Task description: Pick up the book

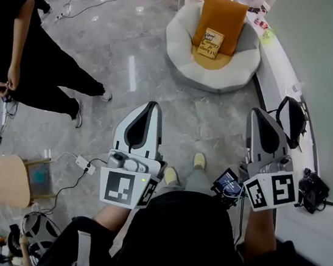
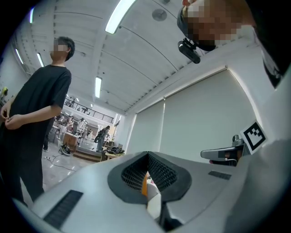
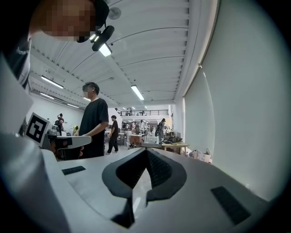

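A white beanbag chair (image 1: 180,54) sits well ahead of both sets of jaws, with an orange cushion (image 1: 225,14) propped in it and the book (image 1: 210,43) leaning on that. The book looks thin, light and fairly stiff, probably best pinched at its free top edge. The left gripper (image 1: 152,106) and right gripper (image 1: 260,113) are closed and empty.

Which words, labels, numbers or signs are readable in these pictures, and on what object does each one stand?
Book cover, by the orange cushion: several lines of dark print, too small and tilted to read.
Left marker cube, right marker cube: black-and-white square patterns only, no letters.
Small screen beside the right cube: lit, unreadable.
No text can be quoted.
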The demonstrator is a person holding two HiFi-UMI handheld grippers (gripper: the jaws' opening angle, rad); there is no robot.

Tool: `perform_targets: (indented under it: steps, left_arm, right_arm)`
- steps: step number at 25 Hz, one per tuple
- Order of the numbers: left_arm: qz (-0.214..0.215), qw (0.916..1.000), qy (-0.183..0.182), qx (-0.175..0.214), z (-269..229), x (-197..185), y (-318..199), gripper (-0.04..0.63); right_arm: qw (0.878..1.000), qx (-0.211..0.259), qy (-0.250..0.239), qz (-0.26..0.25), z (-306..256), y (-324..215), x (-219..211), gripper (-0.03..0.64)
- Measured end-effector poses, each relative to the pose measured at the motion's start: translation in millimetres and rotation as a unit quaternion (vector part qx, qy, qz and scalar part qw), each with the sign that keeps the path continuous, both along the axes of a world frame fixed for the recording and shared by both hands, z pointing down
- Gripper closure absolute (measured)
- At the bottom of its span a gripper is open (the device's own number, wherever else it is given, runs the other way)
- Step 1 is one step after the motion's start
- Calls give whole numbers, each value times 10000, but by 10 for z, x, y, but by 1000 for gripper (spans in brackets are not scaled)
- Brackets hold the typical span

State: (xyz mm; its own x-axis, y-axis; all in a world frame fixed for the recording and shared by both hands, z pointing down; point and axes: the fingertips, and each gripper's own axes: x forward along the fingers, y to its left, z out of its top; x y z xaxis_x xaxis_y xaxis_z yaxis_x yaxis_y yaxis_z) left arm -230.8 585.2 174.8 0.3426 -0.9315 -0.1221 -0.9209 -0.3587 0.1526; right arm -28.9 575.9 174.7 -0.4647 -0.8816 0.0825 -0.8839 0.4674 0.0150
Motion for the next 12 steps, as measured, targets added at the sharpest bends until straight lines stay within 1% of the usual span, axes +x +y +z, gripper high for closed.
perform_targets:
  steps: [8,12]
  left_arm:
    - [-2,10000,-20,83,-96,12,-18,584]
    - [-41,10000,-76,32,-78,87,-233,584]
  right_arm:
    - [9998,192,-2,-60,-227,-63,72,607]
    - [9998,158,-27,-87,-153,-315,147,607]
